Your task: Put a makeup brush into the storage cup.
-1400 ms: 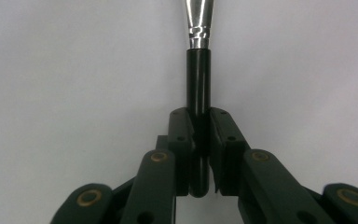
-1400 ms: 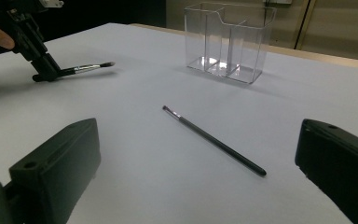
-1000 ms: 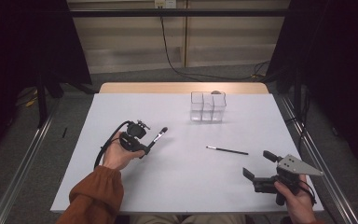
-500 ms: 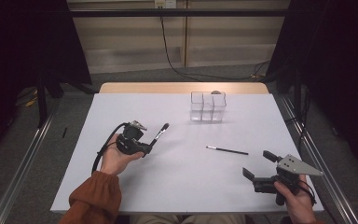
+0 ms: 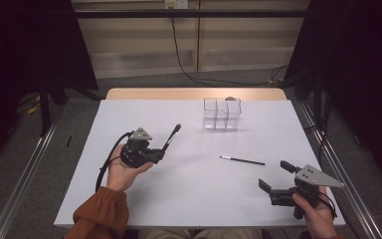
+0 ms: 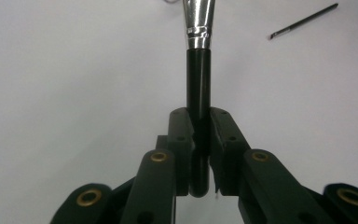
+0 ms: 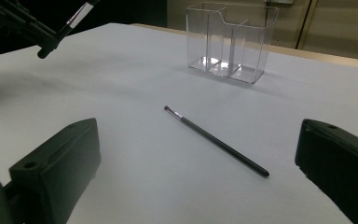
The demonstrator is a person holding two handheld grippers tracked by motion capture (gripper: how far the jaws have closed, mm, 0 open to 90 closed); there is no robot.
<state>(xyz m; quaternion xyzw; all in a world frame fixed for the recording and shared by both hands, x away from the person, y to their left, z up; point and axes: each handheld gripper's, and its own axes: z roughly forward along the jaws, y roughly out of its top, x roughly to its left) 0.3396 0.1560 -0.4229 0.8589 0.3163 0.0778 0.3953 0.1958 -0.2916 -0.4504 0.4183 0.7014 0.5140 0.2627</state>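
Observation:
My left gripper [image 5: 154, 155] is raised over the left half of the white table and shut on the black handle of a makeup brush [image 5: 171, 136], whose silver ferrule [image 6: 198, 21] points away from the jaws. A thin black brush [image 5: 242, 160] lies flat on the table right of centre, also seen ahead of the right jaws as a slim stick [image 7: 216, 141]. My right gripper [image 5: 276, 175] rests near the front right corner, open, with nothing between its fingers. A clear plastic organiser [image 5: 222, 113] with compartments stands at the back; its compartments look empty in the right gripper view [image 7: 230, 42].
The table's white sheet [image 5: 129, 114] is bare apart from these things. A wooden strip [image 5: 154, 93] runs along the far edge. A black cable [image 5: 107, 167] loops from the left gripper beside the person's orange sleeve [image 5: 102, 214]. Metal rails flank the table.
The left gripper with the makeup brush has shifted slightly left and lifted a little. The right gripper and the thin brush have not moved.

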